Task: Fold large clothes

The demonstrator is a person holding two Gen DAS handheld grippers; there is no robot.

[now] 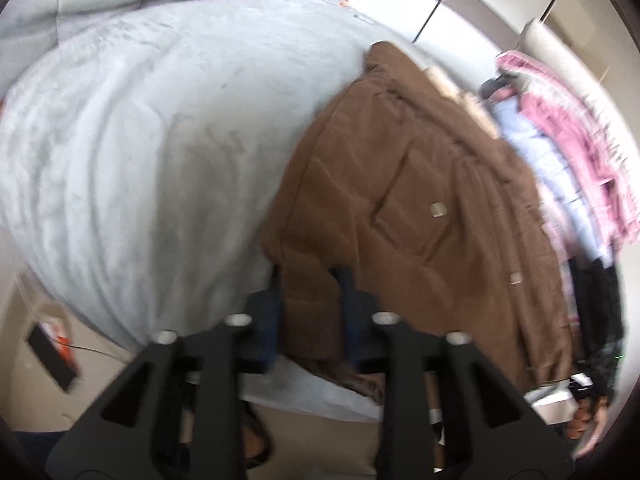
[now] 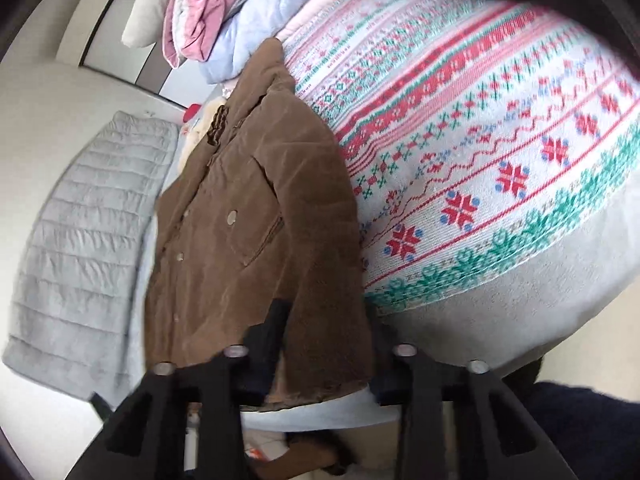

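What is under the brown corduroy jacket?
The brown corduroy jacket lies on the pale grey bed cover, its edge beside a patterned knit sweater. Anything directly beneath the jacket is hidden.

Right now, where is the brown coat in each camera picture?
Left wrist view: the brown coat lies right of centre on the pale bed cover, its near edge between the left gripper fingers.
Right wrist view: the brown coat runs down the middle, its hem at the right gripper.
Shared landmark: the pink quilted garment beyond the coat's collar, at top right in the left view and top left in the right view.
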